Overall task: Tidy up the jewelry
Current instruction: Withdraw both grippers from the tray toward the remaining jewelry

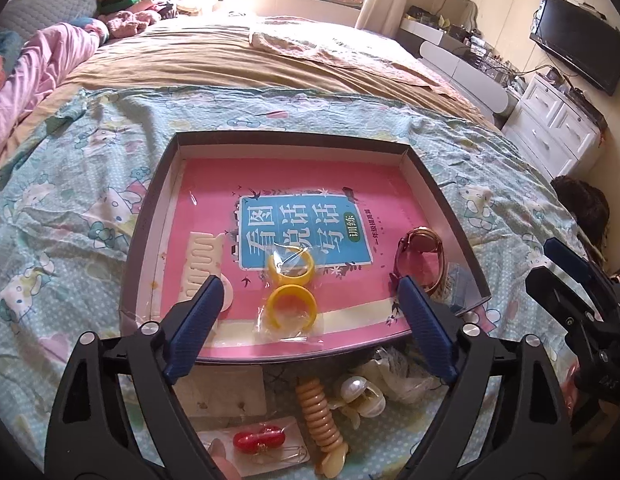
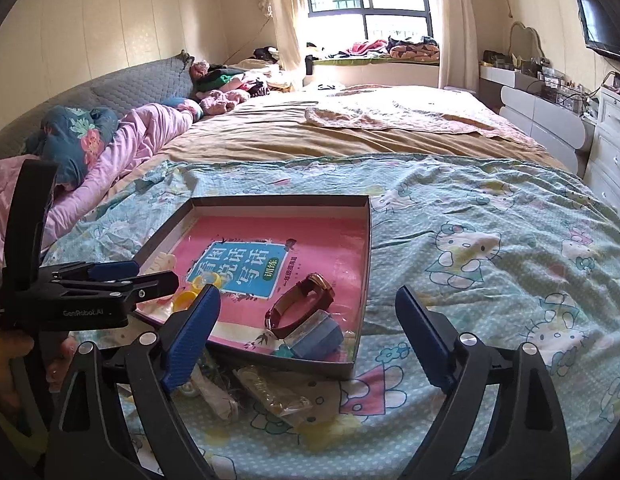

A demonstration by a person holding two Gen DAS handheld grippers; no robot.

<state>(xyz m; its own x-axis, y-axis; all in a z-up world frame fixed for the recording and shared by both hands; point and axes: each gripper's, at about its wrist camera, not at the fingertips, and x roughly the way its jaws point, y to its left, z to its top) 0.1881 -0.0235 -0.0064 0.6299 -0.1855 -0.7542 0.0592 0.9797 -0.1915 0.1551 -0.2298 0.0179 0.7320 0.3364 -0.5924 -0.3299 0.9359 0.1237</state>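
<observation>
Both grippers empty, jaws spread wide, nothing between them. My left gripper (image 1: 310,308) hangs over the near edge of the box (image 1: 294,136) on the bed (image 1: 90,184); my right gripper (image 2: 308,336) sits over the box's near right corner, pointing across it.

Already in the box: two yellow rings (image 1: 290,306) in clear wrap, white comb (image 1: 202,264) at the left wall, watch (image 1: 423,258) at the right, small blue case (image 2: 315,338) in the near right corner.

Not yet sorted, on the bed just in front of the box: coil hair tie (image 1: 319,416), pearl clip (image 1: 359,394), red earrings on a clear-wrapped card (image 1: 258,440), white card (image 1: 220,396), crumpled clear bags (image 1: 393,376).

Step in hand, I judge: pick the next loose piece. Best bet for the left is the coil hair tie, as it lies almost under the jaws. Tilt down, straddle it across its narrow width, close gently; it looks springy and could squirm out. Pearl clip touches it, so come in from the free side. Card items lie flat: catch an edge, not the face. Drop in bare pink space, well clear of the rings. Right stays off to avoid clashing.
</observation>
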